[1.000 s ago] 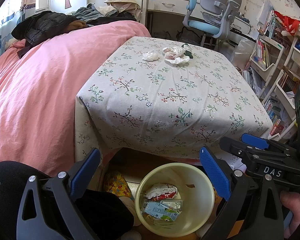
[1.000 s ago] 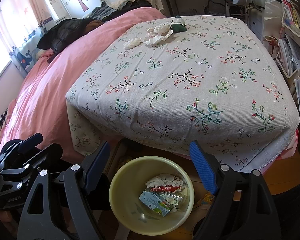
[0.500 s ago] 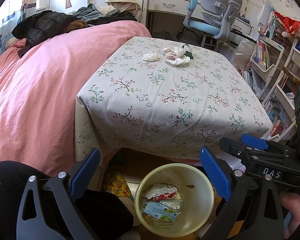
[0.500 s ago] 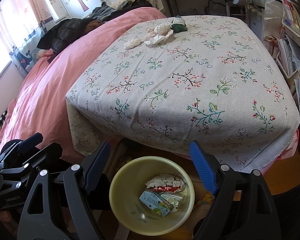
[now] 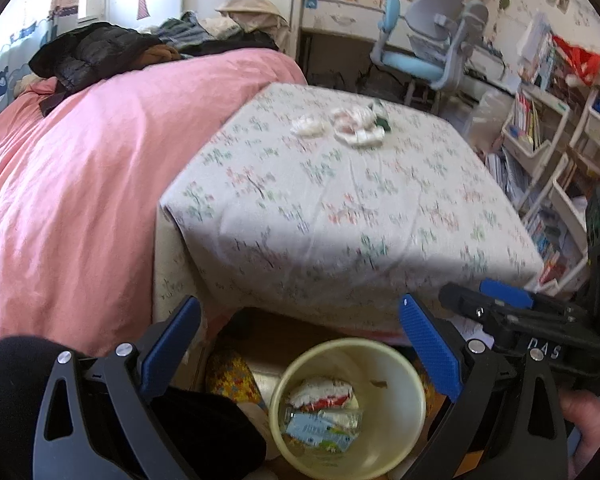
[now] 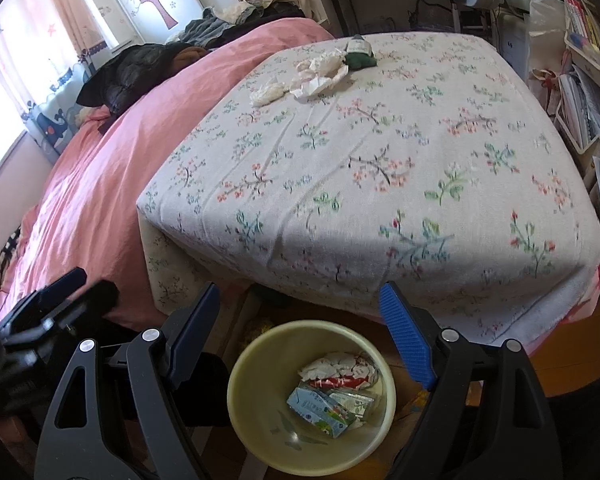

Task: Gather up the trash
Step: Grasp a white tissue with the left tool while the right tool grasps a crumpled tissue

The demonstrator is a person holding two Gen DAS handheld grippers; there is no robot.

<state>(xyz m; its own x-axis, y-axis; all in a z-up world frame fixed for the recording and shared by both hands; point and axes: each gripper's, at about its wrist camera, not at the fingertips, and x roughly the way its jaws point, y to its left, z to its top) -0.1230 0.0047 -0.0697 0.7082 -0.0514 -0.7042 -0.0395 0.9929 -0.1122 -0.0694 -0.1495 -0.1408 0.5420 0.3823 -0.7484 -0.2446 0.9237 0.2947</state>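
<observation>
A pale yellow bin point(image 5: 404, 436) point(image 6: 252, 432) stands on the floor below the table's near edge, holding a crumpled wrapper point(image 6: 336, 368) and a small carton point(image 6: 320, 406). Crumpled white tissues point(image 5: 356, 128) point(image 6: 316, 74) and a dark green item point(image 6: 360, 58) lie at the far side of the floral tablecloth point(image 6: 380, 168). My left gripper point(image 5: 300, 344) is open and empty above the bin. My right gripper point(image 6: 300, 332) is open and empty above the bin too, and it shows at the right of the left wrist view point(image 5: 512, 308).
A pink bed point(image 5: 80, 168) with dark clothes point(image 5: 88, 52) lies left of the table. A blue desk chair point(image 5: 428, 52) stands behind it. Shelves with books point(image 5: 540, 128) line the right side.
Both views have shifted slightly and the left view is blurred from motion. Both grippers stay open and the trash on the table has not moved.
</observation>
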